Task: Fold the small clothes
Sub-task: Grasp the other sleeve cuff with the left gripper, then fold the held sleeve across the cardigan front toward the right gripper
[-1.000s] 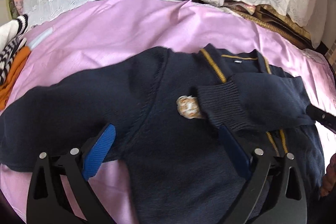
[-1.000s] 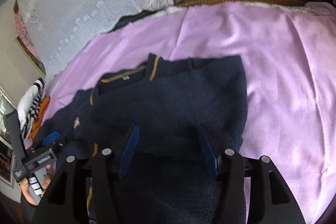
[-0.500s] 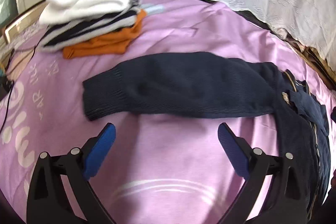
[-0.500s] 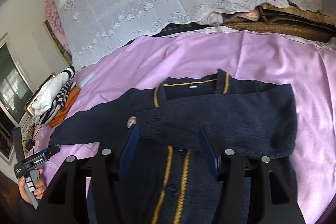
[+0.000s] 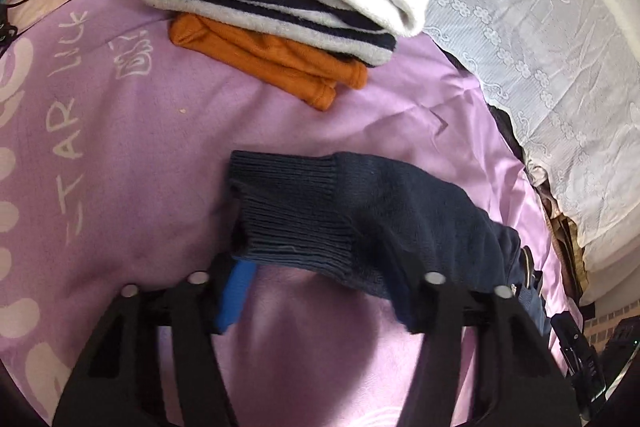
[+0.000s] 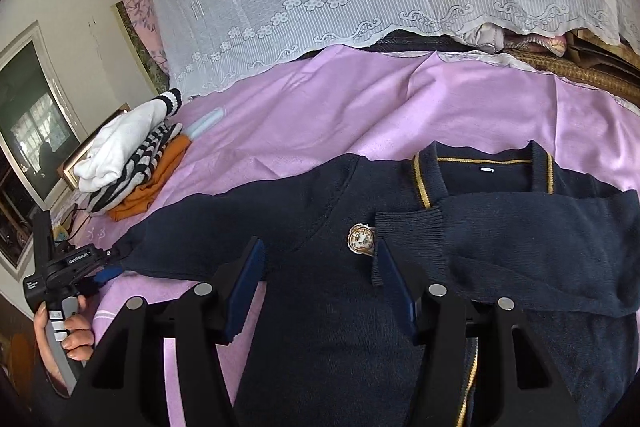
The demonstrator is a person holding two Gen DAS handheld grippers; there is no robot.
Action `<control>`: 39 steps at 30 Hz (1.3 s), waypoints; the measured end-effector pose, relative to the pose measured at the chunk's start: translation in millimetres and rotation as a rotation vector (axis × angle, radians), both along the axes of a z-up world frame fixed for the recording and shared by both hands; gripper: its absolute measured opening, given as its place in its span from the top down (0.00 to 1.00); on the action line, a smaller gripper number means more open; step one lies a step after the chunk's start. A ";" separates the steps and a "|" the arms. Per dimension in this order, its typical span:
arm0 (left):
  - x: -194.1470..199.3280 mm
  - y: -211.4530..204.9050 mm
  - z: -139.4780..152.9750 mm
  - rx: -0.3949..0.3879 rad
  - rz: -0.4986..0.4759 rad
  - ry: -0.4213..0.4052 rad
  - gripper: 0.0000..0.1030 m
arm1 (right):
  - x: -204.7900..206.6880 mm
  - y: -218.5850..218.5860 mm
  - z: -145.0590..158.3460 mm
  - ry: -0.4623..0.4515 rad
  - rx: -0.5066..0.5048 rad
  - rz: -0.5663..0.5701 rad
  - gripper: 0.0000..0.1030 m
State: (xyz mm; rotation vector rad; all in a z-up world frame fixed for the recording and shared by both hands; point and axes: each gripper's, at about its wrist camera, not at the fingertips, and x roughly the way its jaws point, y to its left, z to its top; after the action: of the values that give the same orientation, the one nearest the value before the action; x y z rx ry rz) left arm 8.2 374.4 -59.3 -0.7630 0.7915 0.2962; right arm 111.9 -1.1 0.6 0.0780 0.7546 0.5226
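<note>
The navy knitted cardigan with yellow trim (image 6: pixel 328 307) lies face up on the pink satin bedspread (image 6: pixel 400 107), one sleeve already folded across its chest beside the small round badge (image 6: pixel 361 238), the other stretched out flat towards the stack of folded white, striped and orange clothes (image 6: pixel 128 163). The left gripper (image 5: pixel 316 291) sits at that outstretched sleeve's ribbed cuff (image 5: pixel 288 203), tongs apart with the cuff edge between them; it should probably pinch both layers squarely, lift only slightly, and carry the cuff across towards the badge. The right gripper (image 6: pixel 320 287) hovers over the chest just beside the badge, tongs apart and empty, well placed to pin the body.
</note>
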 end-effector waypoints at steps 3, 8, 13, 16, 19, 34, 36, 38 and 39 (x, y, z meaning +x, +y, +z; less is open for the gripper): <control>-3.0 2.3 0.5 -0.010 0.017 -0.019 0.59 | 16.2 21.5 -16.2 0.045 -0.051 0.004 0.52; -0.9 -16.8 17.3 0.201 0.010 -0.008 0.77 | 34.8 44.8 -54.5 0.147 -0.165 0.018 0.52; 5.3 -53.6 37.1 0.473 -0.027 0.019 0.89 | 30.0 37.1 -47.1 0.145 -0.106 0.035 0.51; 4.2 -67.2 47.1 0.542 -0.047 -0.022 0.90 | 28.1 19.4 -37.5 0.159 -0.017 0.029 0.47; 5.0 -70.7 52.7 0.551 -0.067 -0.049 0.93 | 23.2 3.9 -25.4 0.128 0.007 0.007 0.44; 7.1 -176.5 99.2 0.609 -0.303 -0.269 0.94 | 16.1 -15.1 16.6 0.243 0.414 0.231 0.43; 13.0 -196.5 95.3 0.594 -0.342 -0.280 0.94 | 15.2 -5.2 21.5 0.268 0.457 0.278 0.43; 17.8 -215.9 88.7 0.587 -0.375 -0.286 0.94 | 16.7 2.0 20.7 0.308 0.487 0.293 0.43; 19.5 -225.1 85.4 0.588 -0.389 -0.286 0.94 | 18.3 3.0 18.7 0.322 0.492 0.285 0.43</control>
State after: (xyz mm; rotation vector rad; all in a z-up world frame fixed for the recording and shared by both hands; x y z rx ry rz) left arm 27.7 149.3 26.2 -0.0851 0.5237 0.0559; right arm 130.3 1.9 19.3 0.5271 0.9425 0.9765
